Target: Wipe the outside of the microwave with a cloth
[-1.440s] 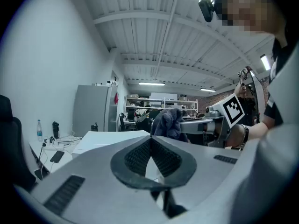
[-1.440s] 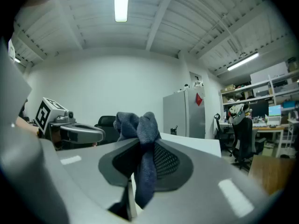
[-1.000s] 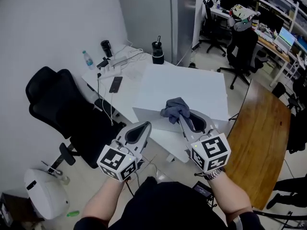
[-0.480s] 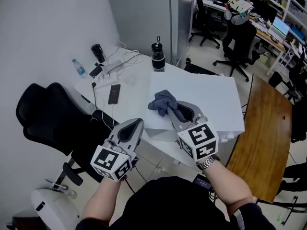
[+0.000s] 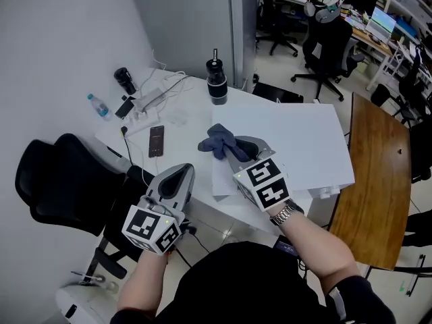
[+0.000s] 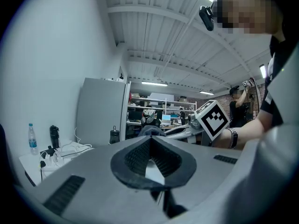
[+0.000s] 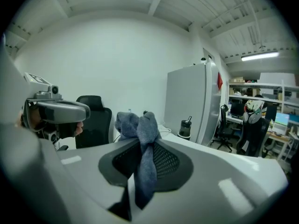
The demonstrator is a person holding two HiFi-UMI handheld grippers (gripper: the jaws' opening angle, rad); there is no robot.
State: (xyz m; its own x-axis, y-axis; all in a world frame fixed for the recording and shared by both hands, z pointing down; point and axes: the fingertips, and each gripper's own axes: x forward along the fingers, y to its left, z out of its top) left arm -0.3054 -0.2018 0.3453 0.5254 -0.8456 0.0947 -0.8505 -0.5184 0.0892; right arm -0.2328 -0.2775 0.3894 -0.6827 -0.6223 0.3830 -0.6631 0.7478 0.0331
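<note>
The fingers of the right gripper [image 7: 144,146] are pressing together on a crumpled blue-grey cloth [image 7: 145,125]. The cloth is bunching above the tips and hanging down between them. The fingers of the left gripper [image 6: 150,143] are closing on each other with nothing between them, and this gripper is waiting beside, over the near edge of the white table [image 5: 182,110].

During the last second, both grippers have been travelling to the left along the near side of the large white box-shaped microwave [image 5: 290,137]. The cloth is now sitting at its near left corner instead of at the middle of the front edge. Whether it is touching the surface, I cannot tell. I judge that the wiping is only starting here.
</note>
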